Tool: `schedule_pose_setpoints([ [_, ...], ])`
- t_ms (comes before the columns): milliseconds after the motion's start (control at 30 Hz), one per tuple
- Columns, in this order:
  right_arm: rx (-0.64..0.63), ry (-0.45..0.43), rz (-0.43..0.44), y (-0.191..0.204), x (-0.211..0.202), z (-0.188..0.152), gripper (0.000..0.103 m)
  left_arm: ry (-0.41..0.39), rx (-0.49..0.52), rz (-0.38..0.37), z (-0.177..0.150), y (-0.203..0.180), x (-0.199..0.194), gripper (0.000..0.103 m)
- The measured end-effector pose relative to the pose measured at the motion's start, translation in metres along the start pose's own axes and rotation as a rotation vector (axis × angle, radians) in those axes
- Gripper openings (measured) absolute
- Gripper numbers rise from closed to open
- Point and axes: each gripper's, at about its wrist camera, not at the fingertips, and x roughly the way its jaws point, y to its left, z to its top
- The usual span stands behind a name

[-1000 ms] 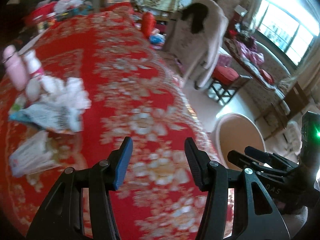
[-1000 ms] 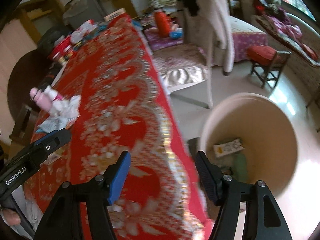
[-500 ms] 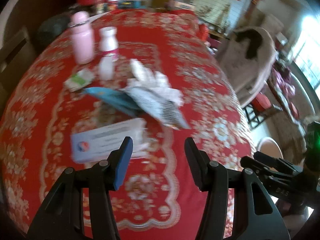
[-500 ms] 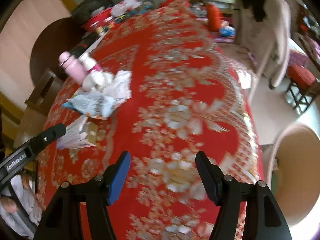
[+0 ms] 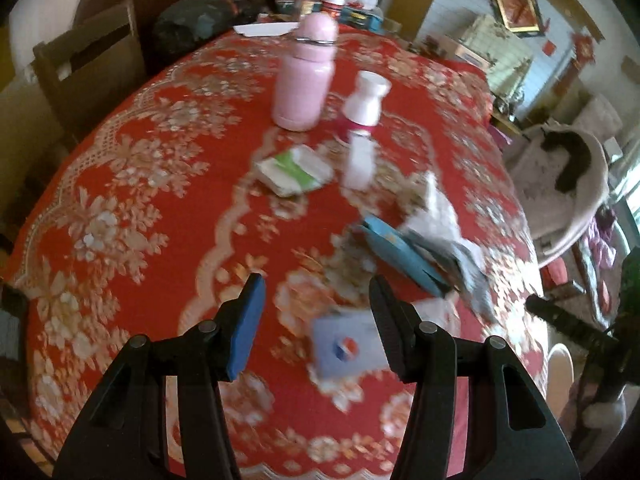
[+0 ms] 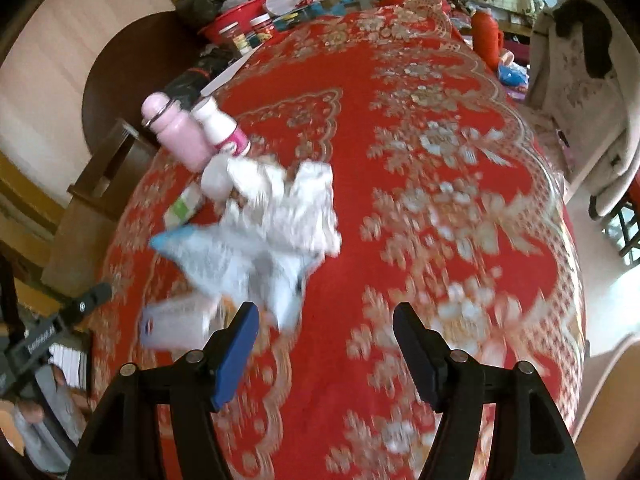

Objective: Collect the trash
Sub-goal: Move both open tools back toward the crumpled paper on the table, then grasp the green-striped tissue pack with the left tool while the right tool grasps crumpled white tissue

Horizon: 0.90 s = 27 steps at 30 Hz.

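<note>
Red floral cloth covers the desk point(image 5: 132, 184), and the trash lies in a loose cluster near its middle. Closest to the left gripper point(image 5: 318, 322) is a flat white packet point(image 5: 346, 348) with a round red-and-blue mark, lying just ahead of the gripper and slightly toward its right finger. Beyond it sits a blue-edged wrapper point(image 5: 404, 256), with crumpled white paper point(image 6: 296, 204) heaped against it. In the right wrist view that heap lies ahead and to the left of the right gripper point(image 6: 326, 344), and the wrapper's pale tail reaches almost to its left finger. Both grippers are spread wide and hold nothing.

Farther off, past the heap, a green-and-white carton point(image 5: 294, 170) lies flat, and behind it stand a pink bottle point(image 5: 306, 80) and a small white bottle point(image 5: 364, 106). Whether those bottles count as trash I cannot say; both views are smeared by motion.

The risks, as I judge them: the packet is thin and flat against the cloth, so a closing gripper may pinch fabric along with it and drag the cloth, toppling the upright bottles. The paper and wrapper are tangled, so lifting one could pull the other along and drop it. A beige bin rim point(image 6: 612, 384) shows off the desk's edge, to the right.
</note>
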Motion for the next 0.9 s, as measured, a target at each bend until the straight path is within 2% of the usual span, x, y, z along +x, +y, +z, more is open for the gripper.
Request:
schedule_pose_setpoints([
  [67, 0.012, 0.007, 0.023, 0.005, 0.012, 0.014, 0.077, 0.003, -0.003, 0.005, 0.012, 0.012, 0.012, 0.053],
  [100, 0.010, 0.011, 0.031, 0.008, 0.019, 0.021, 0.078, 0.005, 0.000, 0.006, 0.019, 0.016, 0.018, 0.053],
  [267, 0.008, 0.033, 0.018, 0.022, 0.052, 0.052, 0.078, 0.015, 0.020, -0.018, 0.059, 0.032, 0.050, 0.053],
  [400, 0.023, 0.014, 0.013, 0.033, 0.067, 0.077, 0.078, 0.038, 0.060, -0.038, 0.082, 0.036, 0.073, 0.054],
  [500, 0.027, 0.015, -0.035, 0.036, 0.080, 0.092, 0.078, 0.050, 0.073, -0.038, 0.098, 0.040, 0.090, 0.054],
  [600, 0.042, 0.081, -0.006, 0.032, 0.097, 0.094, 0.078, 0.064, 0.079, -0.072, 0.108, 0.043, 0.102, 0.054],
  [733, 0.024, 0.120, -0.050, 0.027, 0.114, 0.084, 0.078, 0.091, 0.122, -0.094, 0.113, 0.042, 0.121, 0.061],
  [800, 0.035, 0.136, -0.046, 0.023, 0.123, 0.080, 0.068, 0.123, 0.129, -0.101, 0.113, 0.041, 0.132, 0.061],
  [833, 0.037, 0.132, -0.041, 0.021, 0.125, 0.079, 0.051, 0.138, 0.141, -0.096, 0.112, 0.039, 0.139, 0.061],
  [867, 0.038, 0.127, -0.041, 0.020, 0.125, 0.078, 0.040, 0.150, 0.158, -0.084, 0.110, 0.037, 0.144, 0.061],
  [900, 0.041, 0.118, -0.038, 0.018, 0.124, 0.078, 0.037, 0.154, 0.169, -0.071, 0.108, 0.035, 0.146, 0.061],
])
